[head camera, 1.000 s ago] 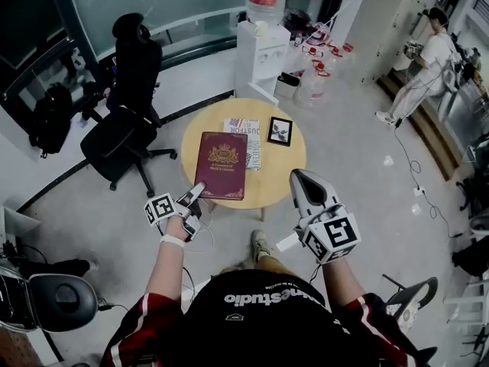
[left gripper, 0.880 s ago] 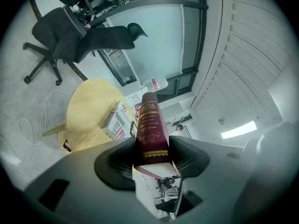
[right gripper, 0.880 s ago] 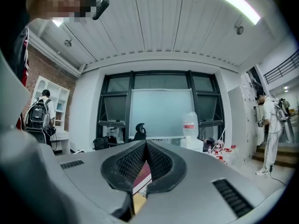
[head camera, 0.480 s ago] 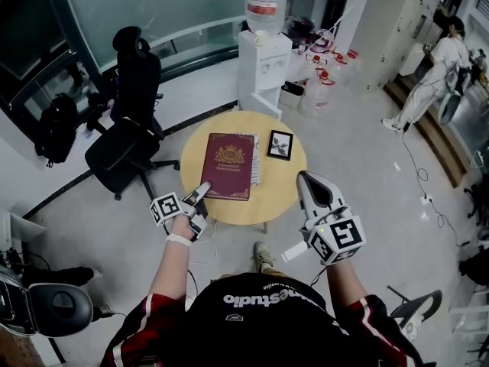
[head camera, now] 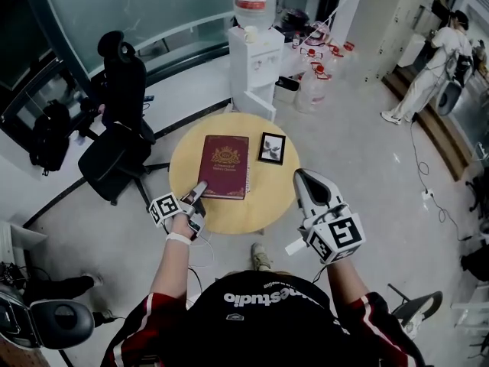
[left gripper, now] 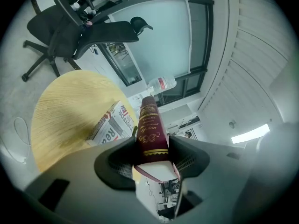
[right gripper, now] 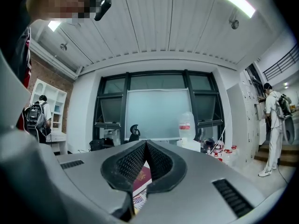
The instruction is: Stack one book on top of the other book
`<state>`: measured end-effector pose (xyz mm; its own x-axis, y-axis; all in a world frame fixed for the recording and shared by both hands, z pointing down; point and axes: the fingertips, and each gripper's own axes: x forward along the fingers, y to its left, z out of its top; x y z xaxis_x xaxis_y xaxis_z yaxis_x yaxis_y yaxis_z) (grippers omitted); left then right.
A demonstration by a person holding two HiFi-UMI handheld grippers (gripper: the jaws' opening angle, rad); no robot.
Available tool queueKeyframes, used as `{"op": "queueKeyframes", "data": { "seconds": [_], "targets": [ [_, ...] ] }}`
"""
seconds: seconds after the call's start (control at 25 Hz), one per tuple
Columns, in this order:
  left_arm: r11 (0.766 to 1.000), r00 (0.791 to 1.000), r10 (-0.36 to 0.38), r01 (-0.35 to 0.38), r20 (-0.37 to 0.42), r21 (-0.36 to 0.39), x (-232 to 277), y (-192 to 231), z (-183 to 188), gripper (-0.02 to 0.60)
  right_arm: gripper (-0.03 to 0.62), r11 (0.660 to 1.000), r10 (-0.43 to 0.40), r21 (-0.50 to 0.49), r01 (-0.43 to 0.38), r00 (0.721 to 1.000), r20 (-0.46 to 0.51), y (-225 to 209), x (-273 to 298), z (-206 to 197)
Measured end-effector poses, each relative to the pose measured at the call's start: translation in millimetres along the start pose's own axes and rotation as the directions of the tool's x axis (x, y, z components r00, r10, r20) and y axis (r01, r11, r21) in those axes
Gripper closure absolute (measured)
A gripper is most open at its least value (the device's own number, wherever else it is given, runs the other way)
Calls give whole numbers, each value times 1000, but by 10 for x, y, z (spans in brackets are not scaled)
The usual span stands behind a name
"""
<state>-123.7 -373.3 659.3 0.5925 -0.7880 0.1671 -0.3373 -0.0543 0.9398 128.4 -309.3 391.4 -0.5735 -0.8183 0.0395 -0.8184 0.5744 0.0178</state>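
A maroon book (head camera: 224,165) with a gold crest lies on the round wooden table (head camera: 229,212). In the head view it almost covers a white magazine-like book. That white book (left gripper: 111,124) shows beneath the maroon book (left gripper: 150,129) in the left gripper view. My left gripper (head camera: 200,187) is shut on the maroon book's near left corner, and the spine stands between its jaws (left gripper: 152,146). My right gripper (head camera: 299,176) hovers at the table's near right edge. It is shut and holds nothing, and its pads (right gripper: 135,162) meet at the tip.
A small black-framed picture (head camera: 272,148) lies on the table right of the books. A black office chair (head camera: 122,121) stands to the left. A water dispenser (head camera: 256,48) and floor bottles (head camera: 313,86) are behind the table. A person (head camera: 428,71) stands far right.
The maroon book has slid right over the white book, which showed beside it before and is now nearly covered. Both grippers have come forward toward the table.
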Motion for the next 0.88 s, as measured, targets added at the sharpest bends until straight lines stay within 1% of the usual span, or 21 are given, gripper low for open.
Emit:
{"op": "queueKeyframes", "data": {
  "seconds": [0.2,0.6,0.88],
  "targets": [
    [999,999,29,-29,24,-20,221,159,60,347,568,1000,-8,18,9,1000,-26,-283,92,-107],
    [995,995,94,-92,26,-42,596,539,187,348,569,1000,-12,21,13,998,-55,-580,428,-189],
    [989,989,144,-143,19,-32,826,791,185,348,569,999,-19,46,22,998,-66,-762,561,-298]
  ]
}}
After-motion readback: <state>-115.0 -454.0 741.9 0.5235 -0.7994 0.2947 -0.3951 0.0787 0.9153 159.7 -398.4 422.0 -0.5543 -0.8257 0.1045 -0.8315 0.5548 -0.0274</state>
